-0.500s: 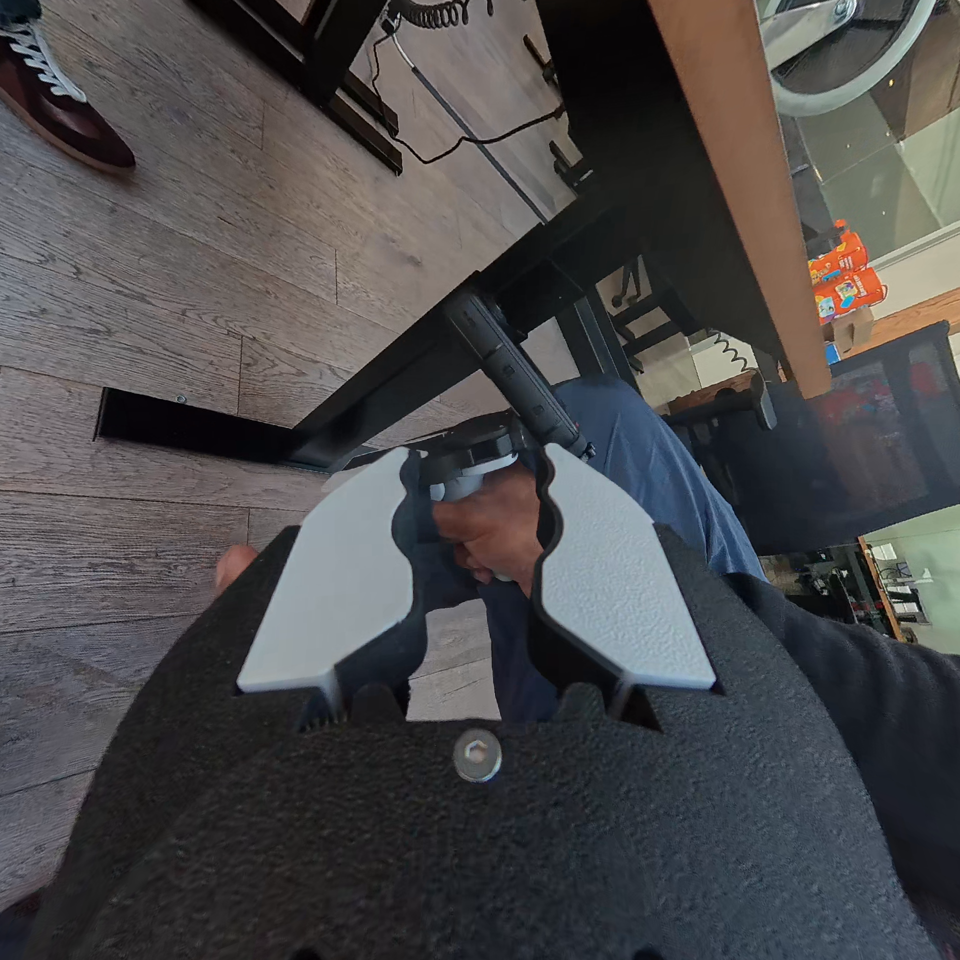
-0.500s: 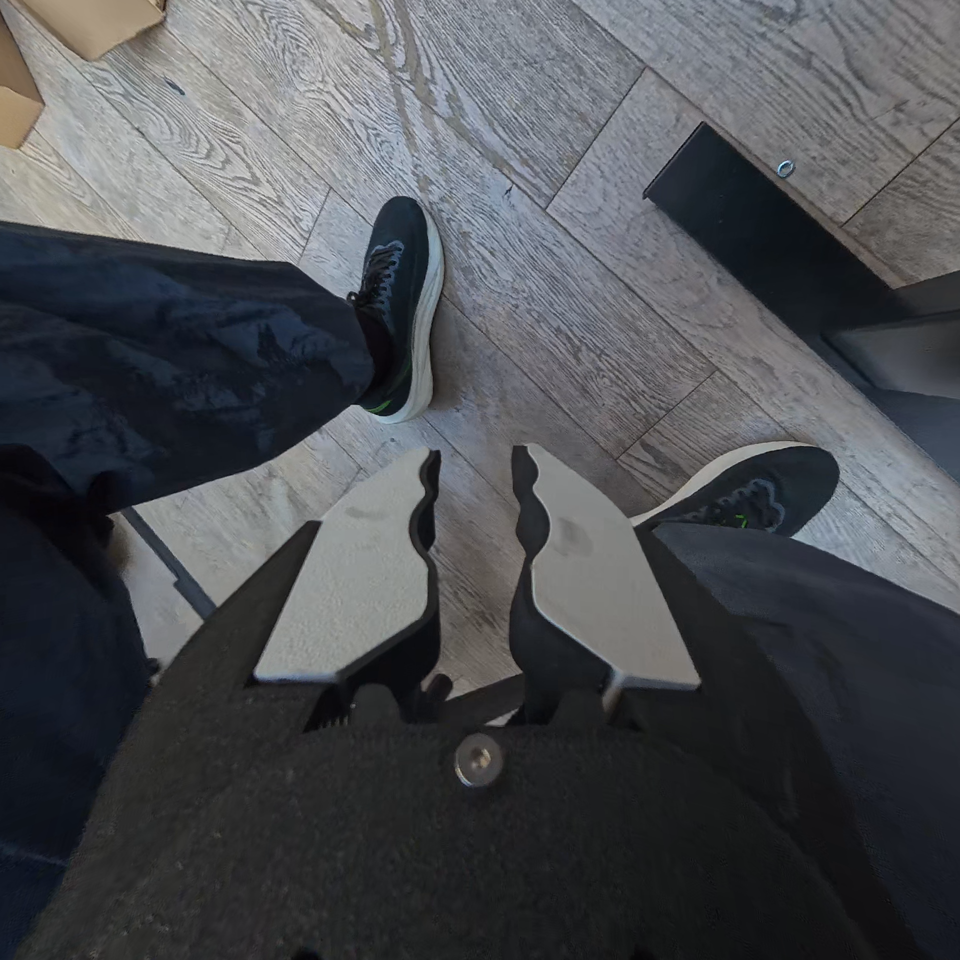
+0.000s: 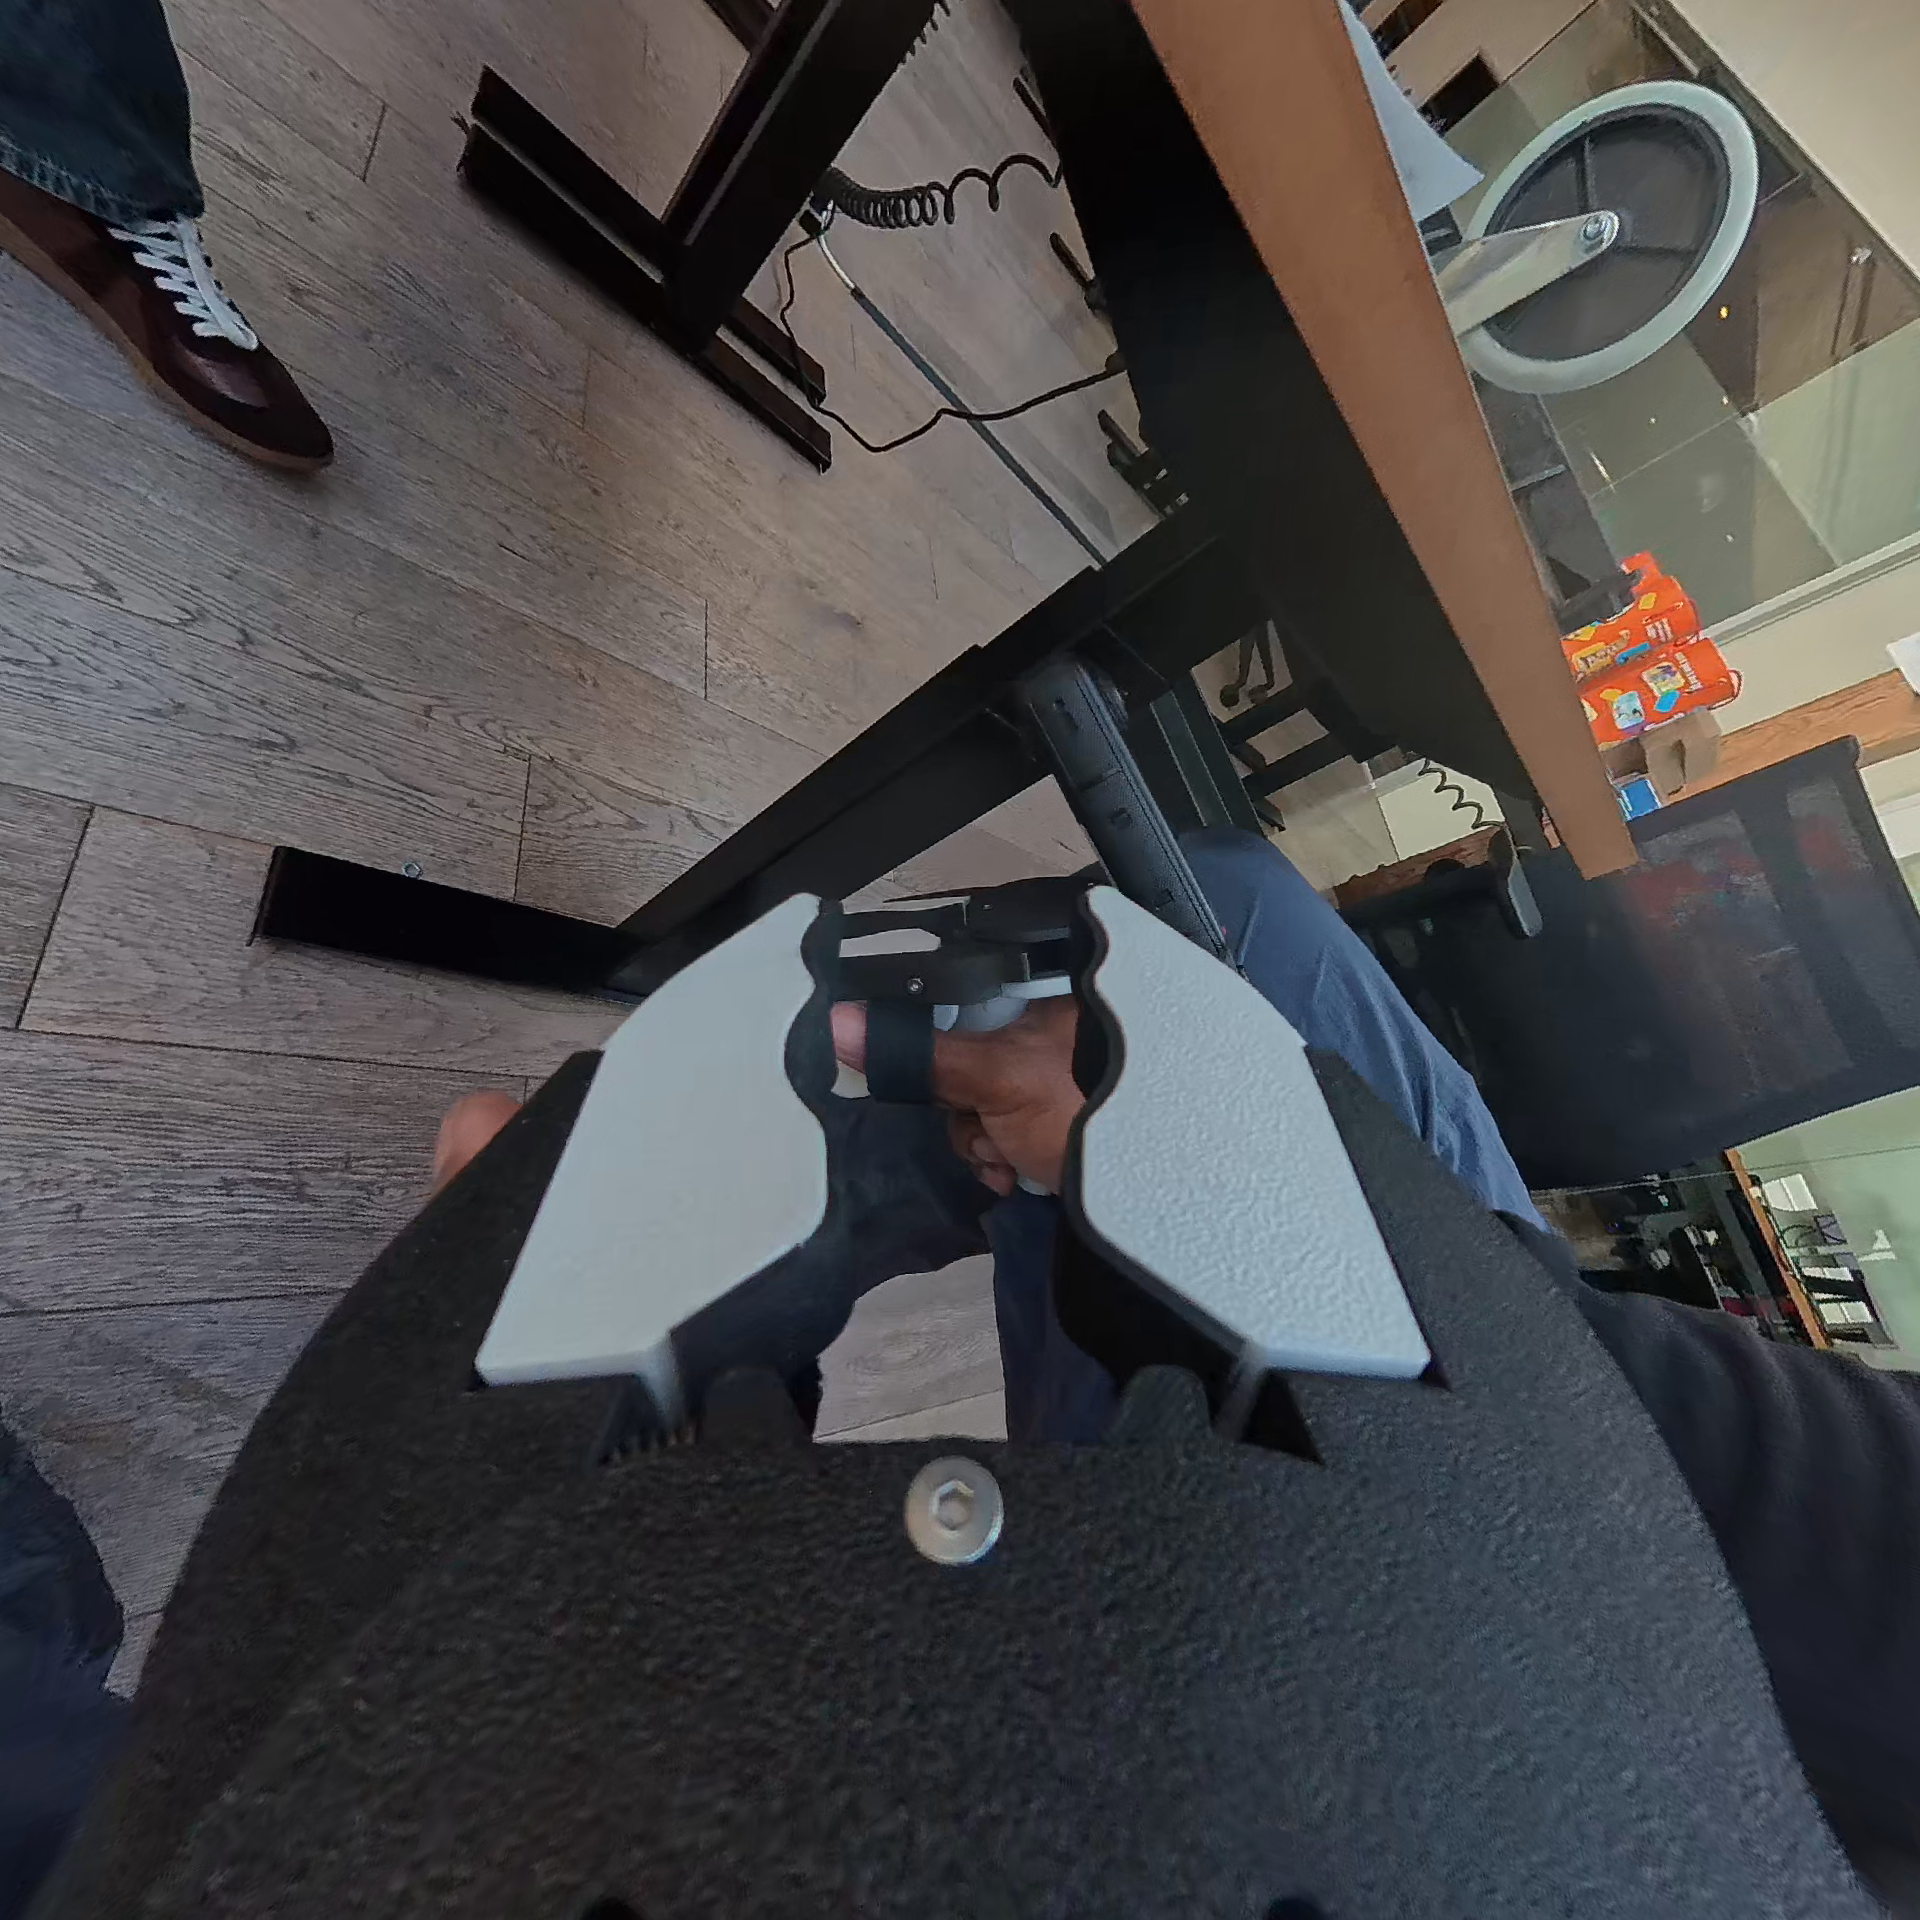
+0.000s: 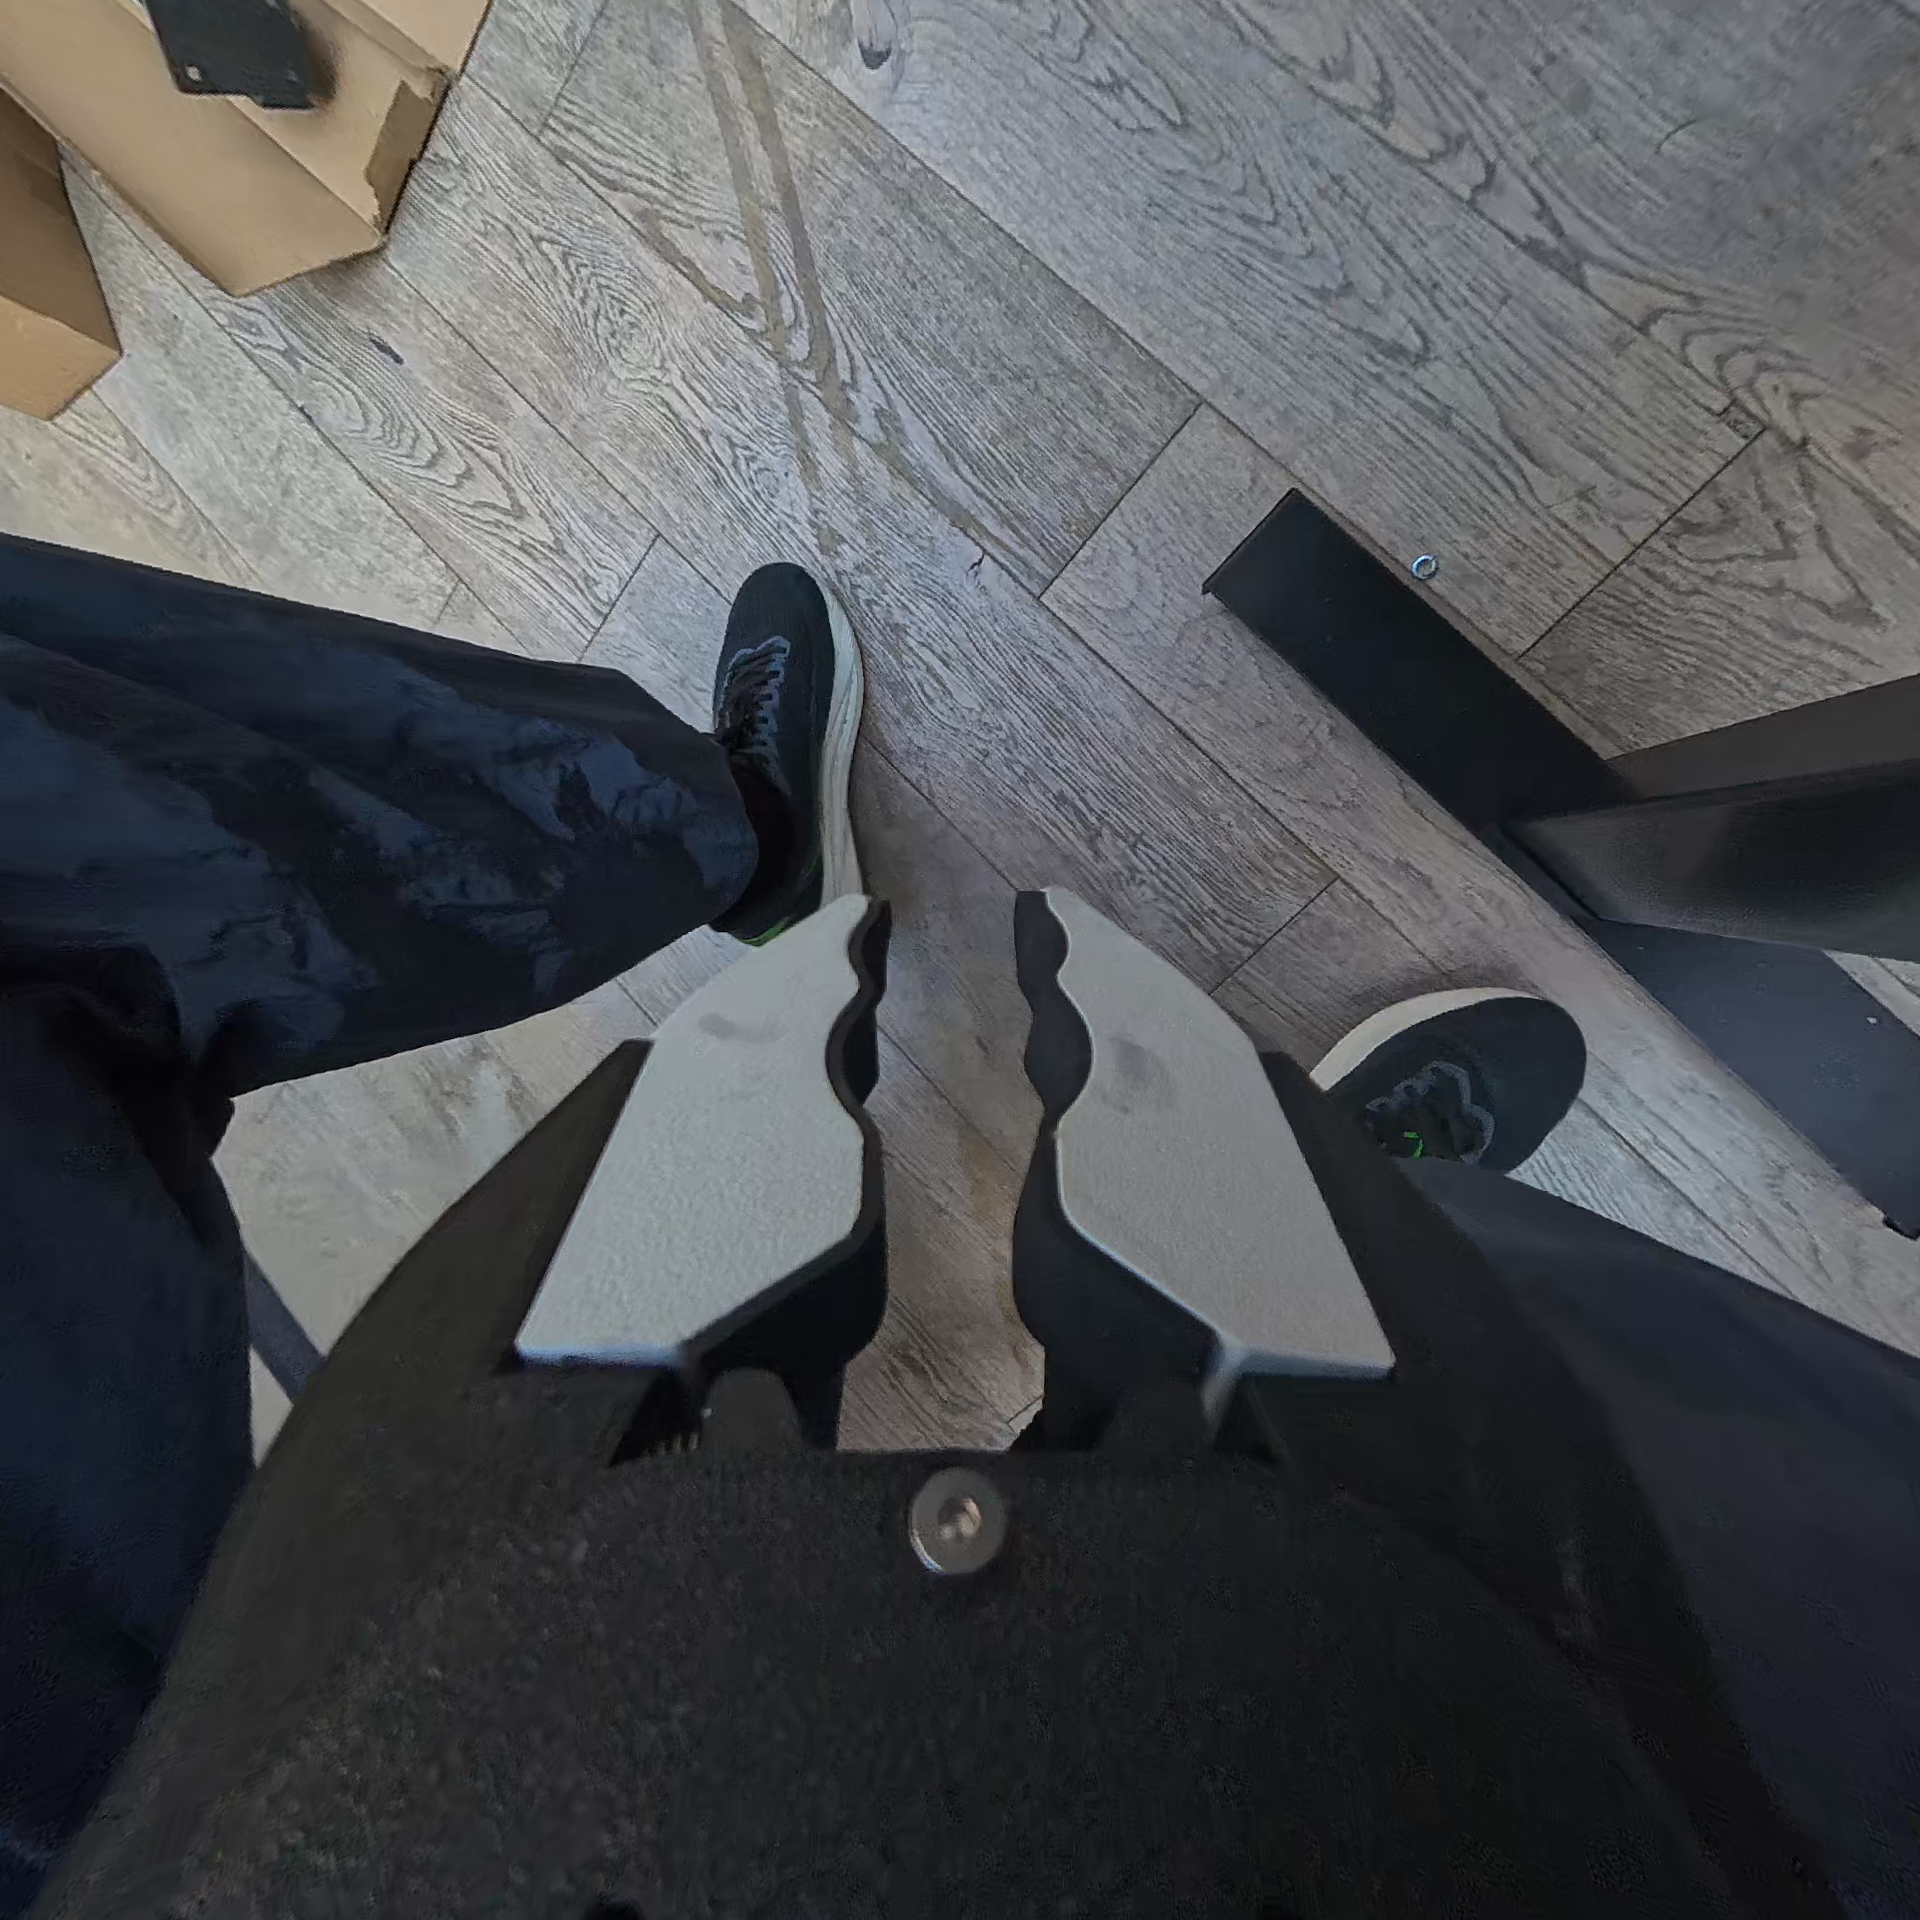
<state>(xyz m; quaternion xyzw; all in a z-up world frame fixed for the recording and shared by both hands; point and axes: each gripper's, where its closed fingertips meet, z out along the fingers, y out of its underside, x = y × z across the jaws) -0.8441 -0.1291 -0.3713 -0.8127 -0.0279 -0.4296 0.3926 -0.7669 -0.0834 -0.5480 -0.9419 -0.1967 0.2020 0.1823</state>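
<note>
Nearby, black desk leg (image 4: 1766,831), cardboard boxes (image 4: 260,156).

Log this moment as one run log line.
left gripper: open, empty | right gripper: open, empty, over wood floor | black shoes below

Grey, grain-marked wood planks form the floor (image 4: 1039,312) — matt and worn. The left gripper (image 3: 951,925) shows rough, pebbled black plastic and matt grey fingers (image 3: 707,1122), a bright metal bolt (image 3: 953,1521) between them. Cardboard boxes (image 4: 239,156) look dull brown; trousers (image 4: 312,790) — dark cloth.
</note>
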